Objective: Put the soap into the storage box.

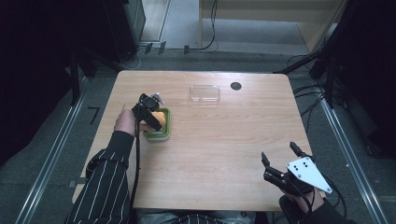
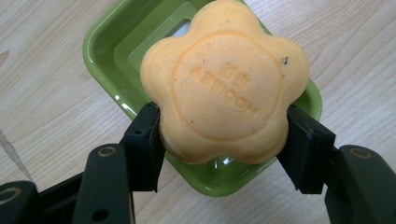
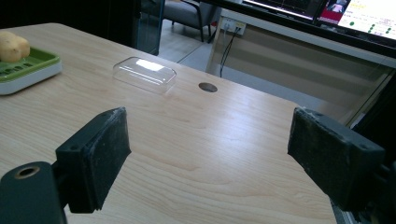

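Note:
An orange flower-shaped soap (image 2: 224, 81) is clamped between the jaws of my left gripper (image 2: 224, 140), which is shut on it just above a green soap dish (image 2: 109, 44). From above, that gripper (image 1: 152, 116) sits over the dish (image 1: 164, 133) at the table's left, with the soap (image 1: 159, 116) partly covered by it. My right gripper (image 3: 210, 154) stands open with nothing between its pads (image 3: 105, 144), low over bare wood. In the high view it (image 1: 280, 157) is near the front right corner. The right gripper view also catches the soap (image 3: 13, 45) and the dish (image 3: 28, 70) at far left.
A clear plastic lid (image 1: 204, 93) lies at the back middle of the wooden table (image 1: 224, 140); it shows ahead of the right jaws too (image 3: 145, 73). A dark round grommet (image 1: 236, 86) sits beside it. Cables and dark stands surround the table.

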